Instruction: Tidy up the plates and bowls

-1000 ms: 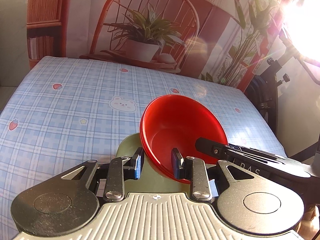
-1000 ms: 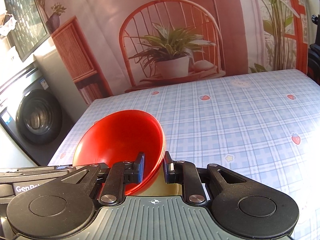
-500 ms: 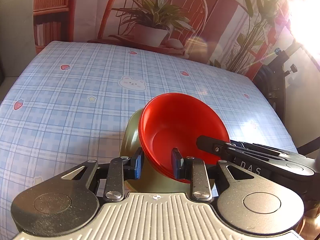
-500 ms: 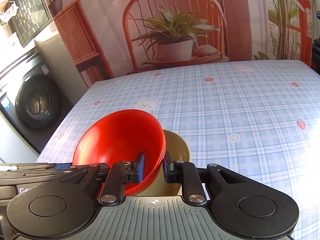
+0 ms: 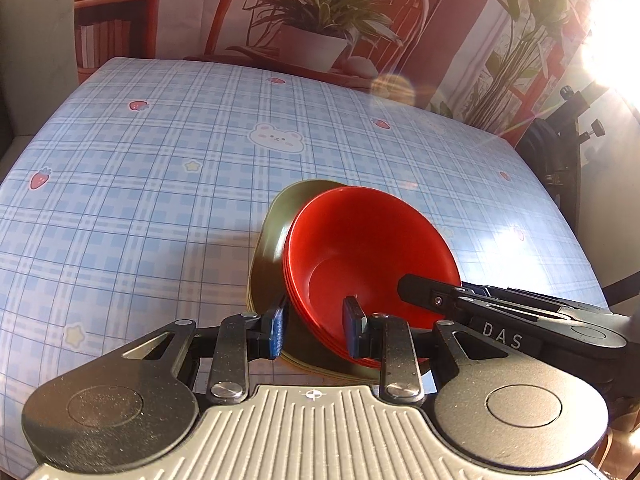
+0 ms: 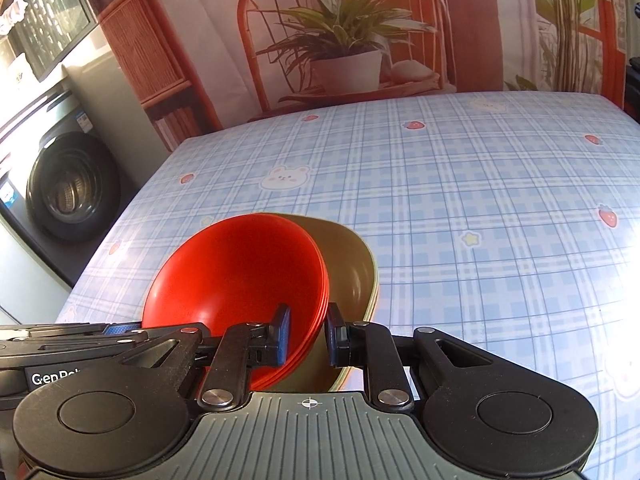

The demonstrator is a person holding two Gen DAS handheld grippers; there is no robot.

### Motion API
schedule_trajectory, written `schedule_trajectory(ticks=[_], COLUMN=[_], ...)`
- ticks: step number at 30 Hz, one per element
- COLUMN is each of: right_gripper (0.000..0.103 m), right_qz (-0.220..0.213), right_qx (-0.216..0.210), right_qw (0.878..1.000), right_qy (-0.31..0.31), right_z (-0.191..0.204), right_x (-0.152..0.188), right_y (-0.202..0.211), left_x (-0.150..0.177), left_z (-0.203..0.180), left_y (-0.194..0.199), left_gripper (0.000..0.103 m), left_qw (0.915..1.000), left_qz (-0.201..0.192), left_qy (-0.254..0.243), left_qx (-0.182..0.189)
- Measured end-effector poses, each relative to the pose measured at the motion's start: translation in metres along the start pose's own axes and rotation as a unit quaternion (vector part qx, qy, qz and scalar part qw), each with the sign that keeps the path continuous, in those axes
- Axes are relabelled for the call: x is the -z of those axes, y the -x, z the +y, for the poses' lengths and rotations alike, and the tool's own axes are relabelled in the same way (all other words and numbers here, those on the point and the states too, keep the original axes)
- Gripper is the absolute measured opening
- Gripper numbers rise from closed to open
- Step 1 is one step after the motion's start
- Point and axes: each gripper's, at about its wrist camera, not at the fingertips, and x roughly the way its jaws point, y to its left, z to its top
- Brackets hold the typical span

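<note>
A nested stack of red bowls [image 5: 360, 256] hangs tilted over a stack of olive-green plates [image 5: 276, 232] on the blue checked tablecloth. My left gripper [image 5: 316, 328] is shut on the bowls' near rim, one pad outside and one inside. In the right wrist view the same red bowls [image 6: 240, 276] lean over the olive plates [image 6: 352, 264], and my right gripper [image 6: 308, 334] is shut on the opposite rim. Each gripper shows at the edge of the other's view. Whether the bowls touch the plates is hidden.
The tablecloth [image 6: 460, 200] with strawberry and bear prints stretches far and to both sides. A washing machine [image 6: 68, 200] stands past the table's left edge. A black stand [image 5: 560, 140] sits off the right edge. A printed backdrop hangs behind.
Both grippers have sunk with the red bowls toward the table. The olive plates have come much further into view beneath the bowls. Both grips are unchanged.
</note>
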Motion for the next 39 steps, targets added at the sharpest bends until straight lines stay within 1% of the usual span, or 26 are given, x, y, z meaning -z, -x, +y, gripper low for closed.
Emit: schedule_trajectory(ticks=[11, 16, 17, 19, 23, 27, 29, 32, 36, 37, 39], right_gripper=[0.019, 0.019, 0.02, 0.026, 0.028, 0.03, 0.031, 0.035, 0.039, 0.041, 0.044], right_qz=[0.001, -0.005, -0.008, -0.014, -0.028, -0.044, -0.056, -0.075, -0.115, -0.124, -0.145], right_qx=[0.003, 0.005, 0.005, 0.006, 0.006, 0.009, 0.01, 0.014, 0.024, 0.028, 0.037], right_qw=[1.0, 1.0, 1.0, 1.0, 1.0, 0.999, 0.998, 0.997, 0.992, 0.991, 0.987], right_qy=[0.004, 0.006, 0.006, 0.008, 0.011, 0.018, 0.023, 0.031, 0.044, 0.047, 0.053], right_z=[0.001, 0.0, 0.001, 0.001, 0.003, 0.006, 0.008, 0.011, 0.013, 0.013, 0.012], right_x=[-0.001, -0.003, -0.003, -0.004, -0.008, -0.012, -0.015, -0.02, -0.031, -0.034, -0.04], right_y=[0.001, 0.005, 0.007, 0.011, 0.021, 0.034, 0.042, 0.055, 0.082, 0.087, 0.103], left_x=[0.001, 0.001, 0.002, 0.001, -0.001, -0.005, -0.007, -0.01, -0.016, -0.017, -0.021], left_z=[-0.002, -0.002, -0.003, -0.003, -0.005, -0.008, -0.01, -0.015, -0.026, -0.028, -0.034], left_y=[0.0, 0.003, 0.004, 0.006, 0.013, 0.023, 0.03, 0.042, 0.063, 0.068, 0.079], left_gripper=[0.03, 0.03, 0.03, 0.03, 0.031, 0.033, 0.033, 0.034, 0.035, 0.036, 0.043], left_qw=[1.0, 0.9999, 0.9999, 0.9999, 0.9998, 0.9994, 0.999, 0.9979, 0.9947, 0.9937, 0.991], left_qz=[-0.001, -0.002, -0.004, -0.007, -0.017, -0.032, -0.044, -0.064, -0.098, -0.107, -0.127], left_qy=[0.007, 0.009, 0.009, 0.009, 0.007, 0.002, 0.002, -0.004, -0.023, -0.029, -0.037], left_qx=[-0.003, -0.005, -0.006, -0.008, -0.006, -0.011, -0.008, -0.01, -0.018, -0.019, -0.022])
